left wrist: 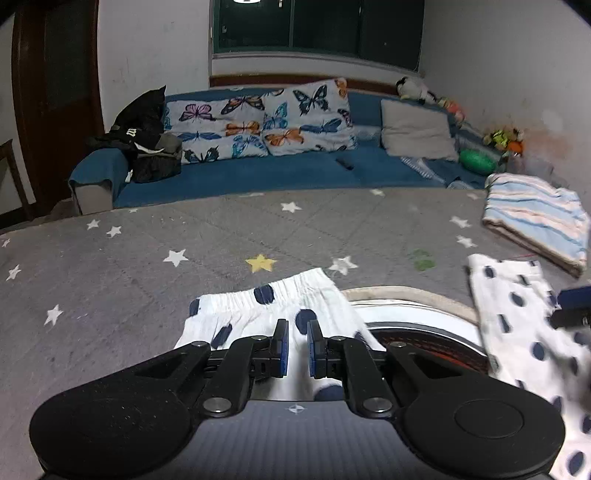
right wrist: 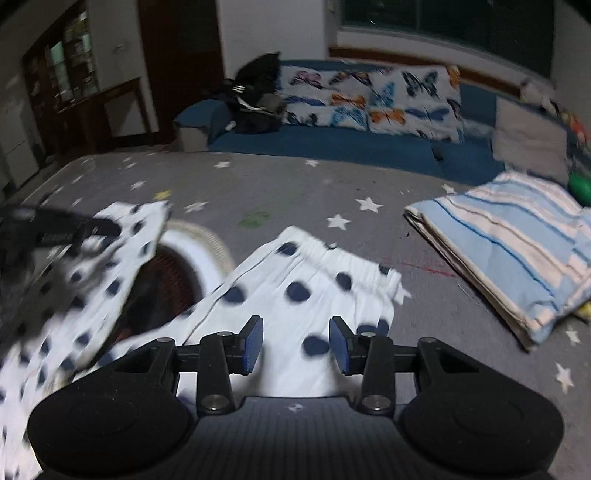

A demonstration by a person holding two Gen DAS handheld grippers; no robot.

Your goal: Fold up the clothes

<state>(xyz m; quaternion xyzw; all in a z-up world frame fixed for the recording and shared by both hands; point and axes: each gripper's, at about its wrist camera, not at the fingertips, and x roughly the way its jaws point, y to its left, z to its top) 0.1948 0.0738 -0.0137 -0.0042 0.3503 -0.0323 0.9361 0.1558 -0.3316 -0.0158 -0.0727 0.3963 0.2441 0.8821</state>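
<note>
Grey star-printed mat (left wrist: 155, 236), the working surface: broad bare stretch ahead of both grippers, running to its far edge against the blue sofa (left wrist: 258, 173). Beyond the mat's far edge, white wall, dark window (left wrist: 317, 26) and brown door (left wrist: 55, 74); butterfly cushions (left wrist: 258, 122), a grey cushion (left wrist: 417, 129), a black bag (left wrist: 144, 129) and a green ball (left wrist: 476, 160) on the sofa.

At the mat's right side, striped blue-and-white folded cloth (right wrist: 517, 243), lying flat near the edge, apart from the garment.

Near the mat's front, white navy-dotted garment (left wrist: 280, 306), lifted off the surface at two places, elastic waistband turned toward the sofa, sagging between the grips over a round white-rimmed object (left wrist: 417, 332) with a dark, reddish centre; identity not readable.

Left gripper (left wrist: 297, 347): blue pads nearly together, pinching a thin fold of the garment. Right gripper (right wrist: 296, 345): jaws partly apart, dotted fabric bunched between them; firm pad contact not discernible through the blur. Also visible at the right edge of the left view (left wrist: 572, 306).
</note>
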